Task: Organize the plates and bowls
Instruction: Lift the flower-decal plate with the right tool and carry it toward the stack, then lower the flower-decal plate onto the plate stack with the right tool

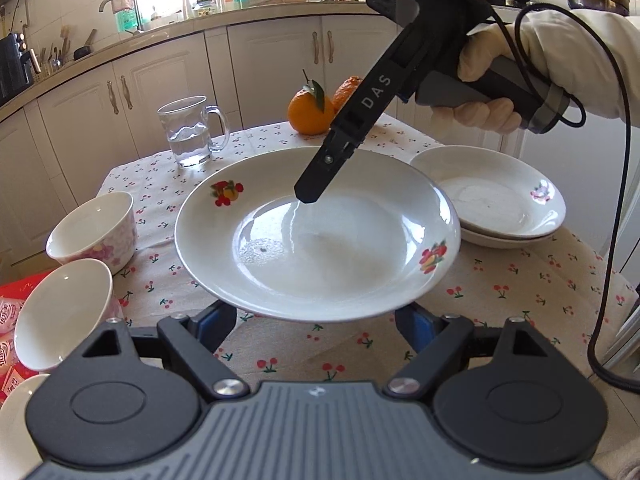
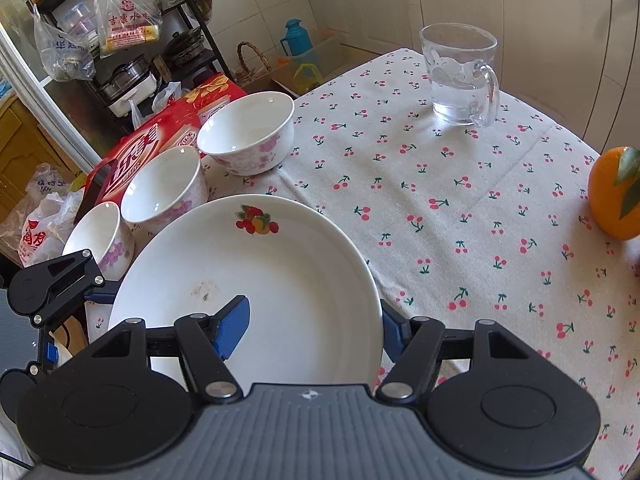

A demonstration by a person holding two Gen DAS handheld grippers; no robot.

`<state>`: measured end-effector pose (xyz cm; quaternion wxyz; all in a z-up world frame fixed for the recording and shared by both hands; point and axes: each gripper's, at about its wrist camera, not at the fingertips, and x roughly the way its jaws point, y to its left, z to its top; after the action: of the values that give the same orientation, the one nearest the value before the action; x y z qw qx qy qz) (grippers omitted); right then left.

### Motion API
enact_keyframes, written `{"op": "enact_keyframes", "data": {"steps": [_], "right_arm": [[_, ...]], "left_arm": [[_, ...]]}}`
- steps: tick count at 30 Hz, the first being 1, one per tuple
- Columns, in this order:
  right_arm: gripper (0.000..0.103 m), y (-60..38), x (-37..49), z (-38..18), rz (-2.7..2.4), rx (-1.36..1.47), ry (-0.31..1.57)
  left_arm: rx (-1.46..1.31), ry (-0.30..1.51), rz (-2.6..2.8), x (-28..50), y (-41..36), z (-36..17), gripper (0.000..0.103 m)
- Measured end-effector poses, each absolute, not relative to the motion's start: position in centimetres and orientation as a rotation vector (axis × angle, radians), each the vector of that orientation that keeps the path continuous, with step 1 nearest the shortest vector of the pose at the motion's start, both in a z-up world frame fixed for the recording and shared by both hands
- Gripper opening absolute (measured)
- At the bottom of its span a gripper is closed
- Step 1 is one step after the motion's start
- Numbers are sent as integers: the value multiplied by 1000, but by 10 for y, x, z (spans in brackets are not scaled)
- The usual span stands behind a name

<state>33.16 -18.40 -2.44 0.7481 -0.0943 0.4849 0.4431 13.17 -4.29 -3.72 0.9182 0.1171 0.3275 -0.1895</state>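
Observation:
A big white plate (image 1: 320, 248) with fruit prints hangs tilted above the cherry-print tablecloth (image 1: 520, 280). My left gripper (image 1: 314, 318) reaches under its near rim, and the plate hides both fingertips, so its grip is unclear. In the right wrist view the plate (image 2: 280, 264) sits in my right gripper (image 2: 316, 332), which is shut across the rim with one blue pad (image 2: 236, 326) inside and the other outside. Three flowered bowls (image 2: 248, 136) (image 2: 164, 188) (image 2: 100, 232) line the table's left edge. Two more white plates (image 1: 492, 204) sit stacked at the right.
A glass mug (image 2: 460, 76) holding water stands at the far side, with two oranges (image 1: 310, 112) near it. A red box (image 2: 160, 136) lies beside the bowls. A gloved hand (image 1: 500, 64) and a black cable (image 1: 612, 240) are at the right. Cupboards stand behind the table.

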Motion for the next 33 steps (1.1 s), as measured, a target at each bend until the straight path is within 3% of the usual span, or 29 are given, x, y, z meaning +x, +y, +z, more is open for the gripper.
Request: {"op": "enact_keyframes", "data": {"steps": [33], "right_arm": [[73, -313, 259, -14, 709, -62, 1009]], "left_arm": [[337, 677, -689, 124, -121, -32, 86]]}}
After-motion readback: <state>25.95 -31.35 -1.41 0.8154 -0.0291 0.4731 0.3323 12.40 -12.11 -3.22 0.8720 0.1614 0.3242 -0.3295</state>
